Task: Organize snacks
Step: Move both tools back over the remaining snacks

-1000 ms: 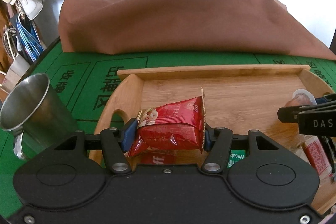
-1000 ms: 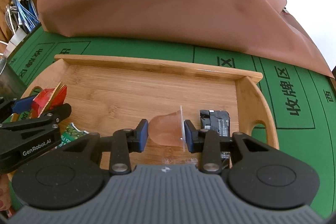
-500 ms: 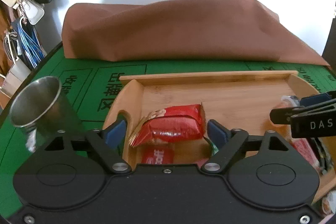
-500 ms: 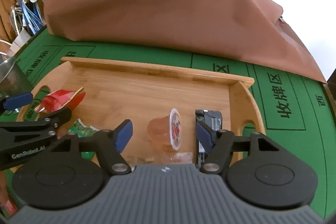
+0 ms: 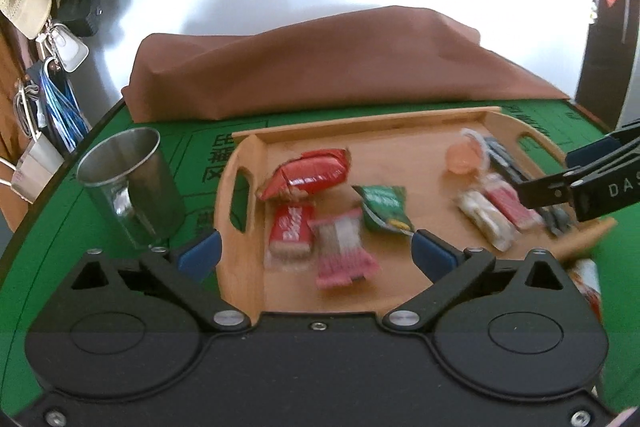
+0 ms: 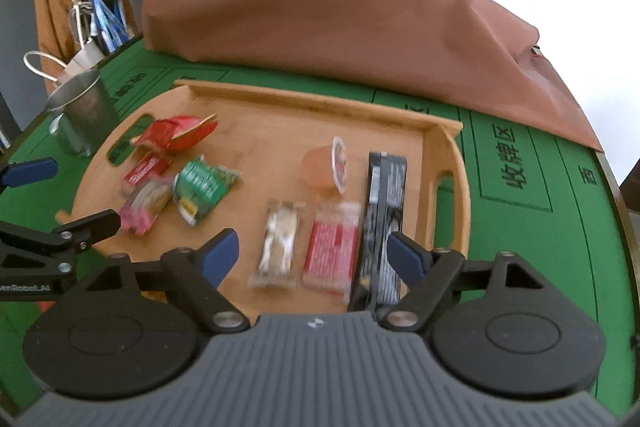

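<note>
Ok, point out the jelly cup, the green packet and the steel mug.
jelly cup point(image 6: 320, 167), right wrist view, translucent side.
green packet point(image 6: 203, 183), right wrist view, printed face.
steel mug point(image 5: 132, 187), left wrist view, outer wall.

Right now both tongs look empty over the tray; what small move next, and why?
Probably swing the left tongs toward the packet off the tray's near right corner. Both tongs are open; the red bag and jelly cup lie on the tray.

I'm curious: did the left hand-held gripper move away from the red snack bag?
Yes. The left hand-held gripper let go, opened and pulled back toward the near edge of the wooden tray; the red snack bag lies there.
</note>
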Action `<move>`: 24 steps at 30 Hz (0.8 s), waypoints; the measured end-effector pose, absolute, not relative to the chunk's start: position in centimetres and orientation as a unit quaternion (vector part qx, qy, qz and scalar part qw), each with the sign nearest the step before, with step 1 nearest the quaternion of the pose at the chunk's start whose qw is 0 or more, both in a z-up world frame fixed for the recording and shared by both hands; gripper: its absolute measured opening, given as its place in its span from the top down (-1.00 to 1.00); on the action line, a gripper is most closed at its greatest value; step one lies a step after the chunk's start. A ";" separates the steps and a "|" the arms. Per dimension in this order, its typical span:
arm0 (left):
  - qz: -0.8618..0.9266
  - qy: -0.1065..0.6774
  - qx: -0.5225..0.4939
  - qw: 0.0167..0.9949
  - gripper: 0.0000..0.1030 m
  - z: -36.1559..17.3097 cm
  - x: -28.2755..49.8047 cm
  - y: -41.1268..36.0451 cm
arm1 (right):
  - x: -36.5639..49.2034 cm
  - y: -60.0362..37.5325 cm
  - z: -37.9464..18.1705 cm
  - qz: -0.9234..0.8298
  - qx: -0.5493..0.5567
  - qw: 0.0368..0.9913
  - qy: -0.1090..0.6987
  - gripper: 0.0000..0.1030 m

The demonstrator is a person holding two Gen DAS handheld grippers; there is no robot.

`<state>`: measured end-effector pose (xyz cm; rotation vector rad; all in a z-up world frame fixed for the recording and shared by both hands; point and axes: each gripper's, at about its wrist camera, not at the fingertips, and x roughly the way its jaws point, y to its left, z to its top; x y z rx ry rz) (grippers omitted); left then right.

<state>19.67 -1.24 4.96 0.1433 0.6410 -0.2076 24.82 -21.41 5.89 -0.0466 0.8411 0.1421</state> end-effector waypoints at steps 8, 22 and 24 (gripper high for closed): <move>-0.085 0.310 0.089 0.943 -1.00 4.0 15.1 -0.1 | 21.1 -22.0 4.7 0.081 -0.013 0.903 0.421 -0.76; -0.049 0.327 0.073 0.941 -1.00 1.1 11.9 3.1 | 18.2 -23.4 1.7 0.073 0.026 0.884 0.462 -0.76; -0.048 0.328 0.073 0.941 -1.00 0.9 11.6 3.2 | 18.1 -23.4 1.4 0.065 0.032 0.884 0.463 -0.76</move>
